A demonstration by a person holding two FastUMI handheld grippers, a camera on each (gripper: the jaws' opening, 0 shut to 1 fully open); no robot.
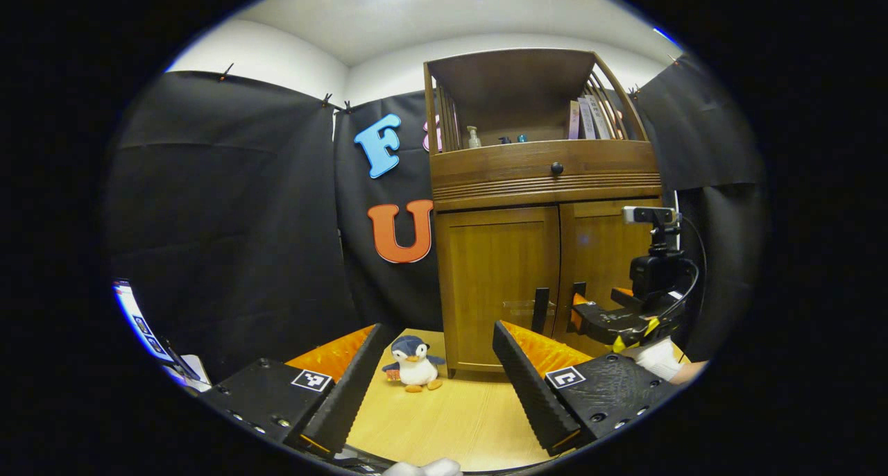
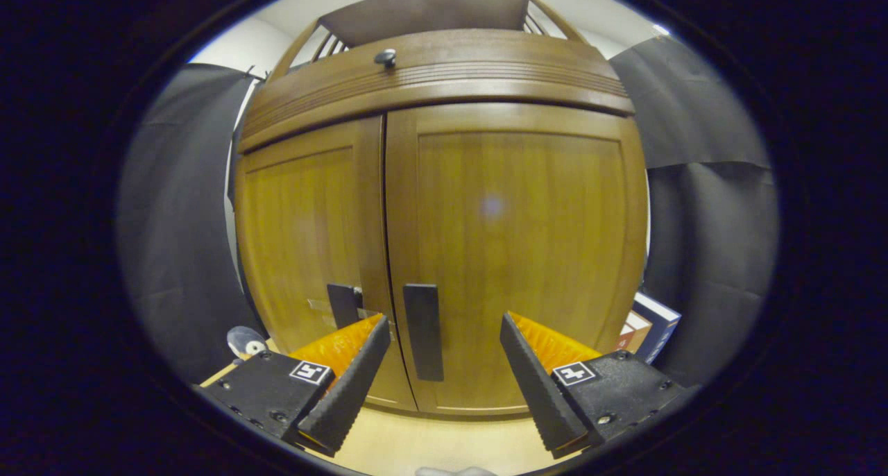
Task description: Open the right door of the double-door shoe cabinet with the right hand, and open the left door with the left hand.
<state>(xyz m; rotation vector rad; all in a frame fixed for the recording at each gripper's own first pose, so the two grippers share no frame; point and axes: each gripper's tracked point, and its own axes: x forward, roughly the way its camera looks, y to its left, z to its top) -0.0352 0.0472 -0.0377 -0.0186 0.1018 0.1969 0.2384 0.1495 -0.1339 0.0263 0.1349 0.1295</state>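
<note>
You won't find any readable text here; the book spines at upper right of the left gripper view are too blurry.

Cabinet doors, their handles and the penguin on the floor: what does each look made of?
Cabinet doors: wood or wood veneer, warm brown with a semi-gloss finish; grain lines and a soft light reflection show. Handles: flat dark bars, matte; metal or plastic, cannot tell which. Penguin: plush fabric, with a fuzzy, rounded outline.
</note>
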